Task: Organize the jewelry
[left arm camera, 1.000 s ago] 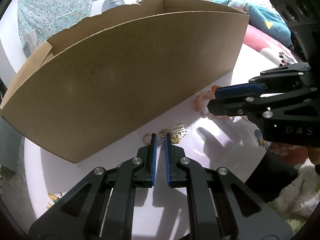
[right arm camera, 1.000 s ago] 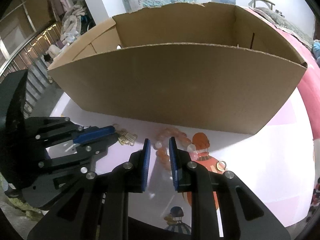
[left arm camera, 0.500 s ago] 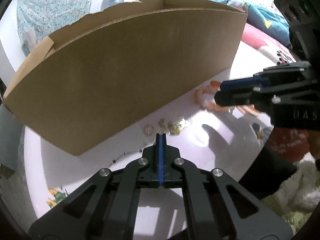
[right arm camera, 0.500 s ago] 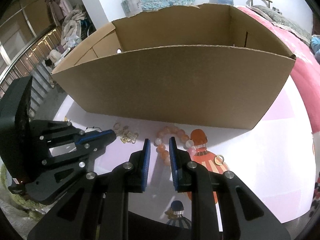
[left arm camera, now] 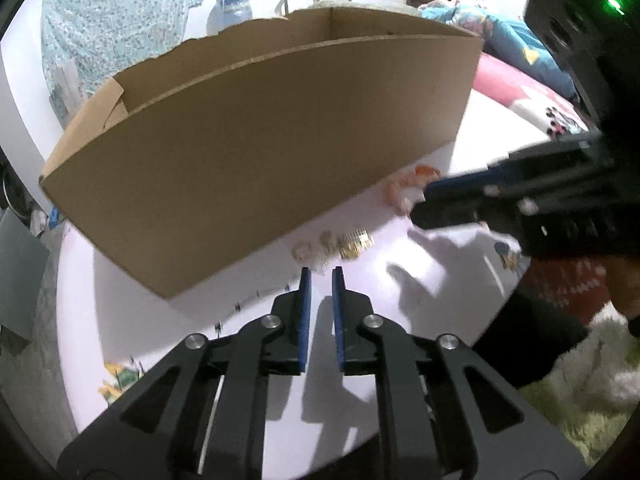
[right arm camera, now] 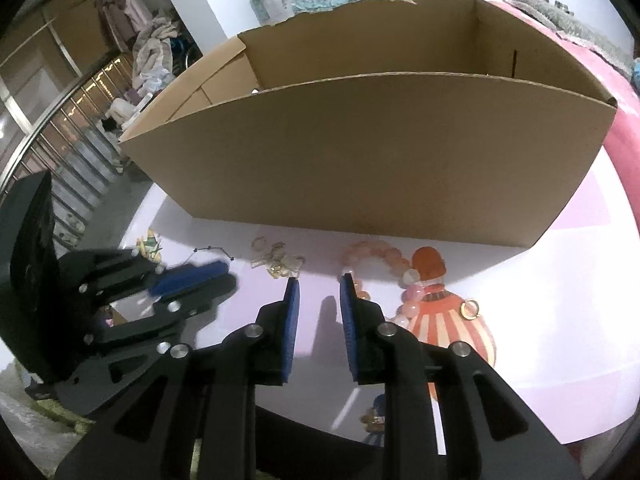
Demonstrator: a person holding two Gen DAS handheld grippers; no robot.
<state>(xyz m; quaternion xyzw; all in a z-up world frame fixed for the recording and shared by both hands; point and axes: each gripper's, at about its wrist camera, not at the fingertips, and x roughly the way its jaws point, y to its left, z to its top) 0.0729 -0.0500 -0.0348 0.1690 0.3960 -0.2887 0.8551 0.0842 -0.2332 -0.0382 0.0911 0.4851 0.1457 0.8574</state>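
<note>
A small pile of gold jewelry [left arm camera: 354, 240] and a pale ring [left arm camera: 302, 250] lie on the white table just ahead of my left gripper [left arm camera: 321, 272]. Its jaws are opening, with nothing between them. A pink beaded bracelet [right arm camera: 372, 252] lies close to the box, partly behind the right finger of my right gripper [right arm camera: 320, 280]. That gripper stands slightly open and holds nothing. The gold pile [right arm camera: 280, 262] is just ahead and to the left of it. A gold ring [right arm camera: 471, 307] rests on the table's red print. The left gripper [right arm camera: 228, 276] shows at the left, the right gripper [left arm camera: 424, 204] by the bracelet [left arm camera: 400, 194].
A large open cardboard box [right arm camera: 380, 152] stands right behind the jewelry, its near wall [left arm camera: 260, 152] close to both grippers. A thin dark-beaded chain [right arm camera: 212, 250] lies at the left. The round table's edge [right arm camera: 560, 420] is near; bedding and clothes lie beyond.
My left gripper shut fully with nothing in it, then opened a little again, and drew back from the gold pile. The bracelet now lies right of my right gripper's fingers instead of between them.
</note>
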